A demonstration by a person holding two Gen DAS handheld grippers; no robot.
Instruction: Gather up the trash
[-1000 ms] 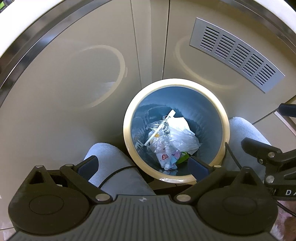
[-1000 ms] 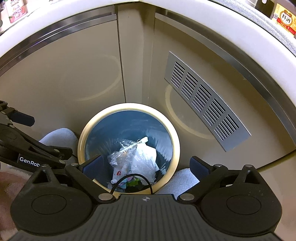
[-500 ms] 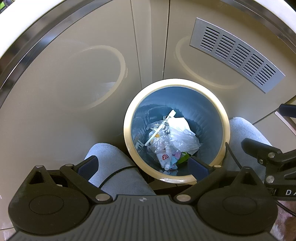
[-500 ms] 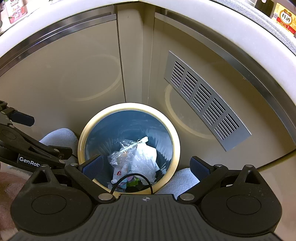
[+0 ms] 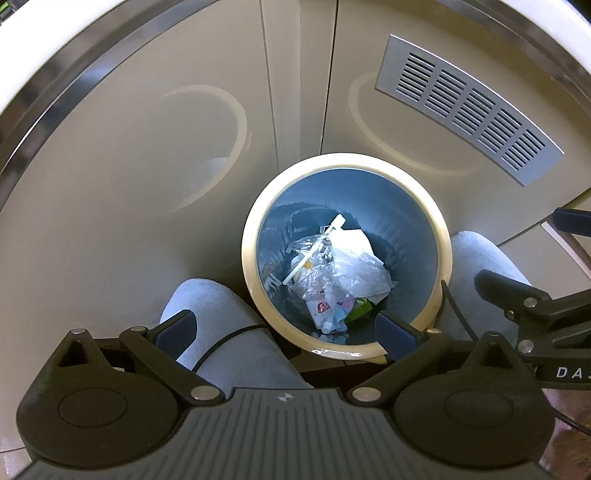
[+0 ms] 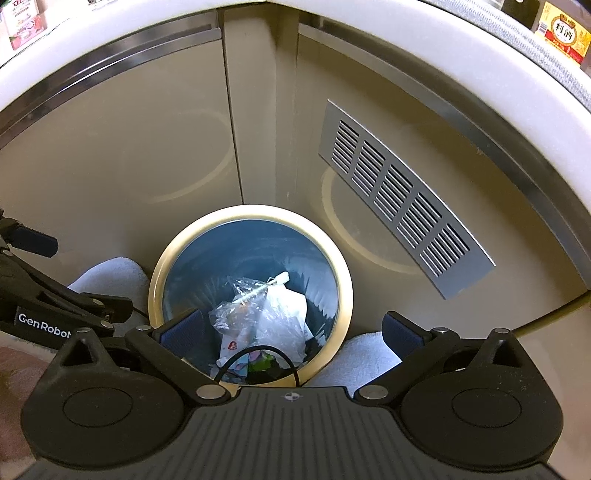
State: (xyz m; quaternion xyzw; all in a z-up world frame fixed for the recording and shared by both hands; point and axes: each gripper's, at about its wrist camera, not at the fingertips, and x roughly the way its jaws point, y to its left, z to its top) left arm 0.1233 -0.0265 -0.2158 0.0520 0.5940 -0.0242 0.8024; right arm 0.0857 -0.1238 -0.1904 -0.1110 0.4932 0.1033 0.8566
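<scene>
Glossy beige cabinet doors (image 5: 147, 166) met at corner; silver vent grille (image 6: 402, 199) on right door; white countertop edge (image 6: 443, 40) above.

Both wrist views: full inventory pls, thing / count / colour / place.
Trash bin: 1, cream rim, blue inside, on the floor in the cabinet corner.
Trash pile: 1 heap, clear plastic, white paper, coloured wrappers, at the bin's bottom.
White stick: 1, lying on top of the pile.
Cabinet doors: 2, beige, behind the bin.
Vent grille: 1, silver, on the door right of the bin.
Packages: some at the top edges of the right view; count unclear.
Slippers: 2, light blue, either side of the bin.
Left tool: 1, black, open, empty.
Right tool: 1, black, open, empty.
</scene>
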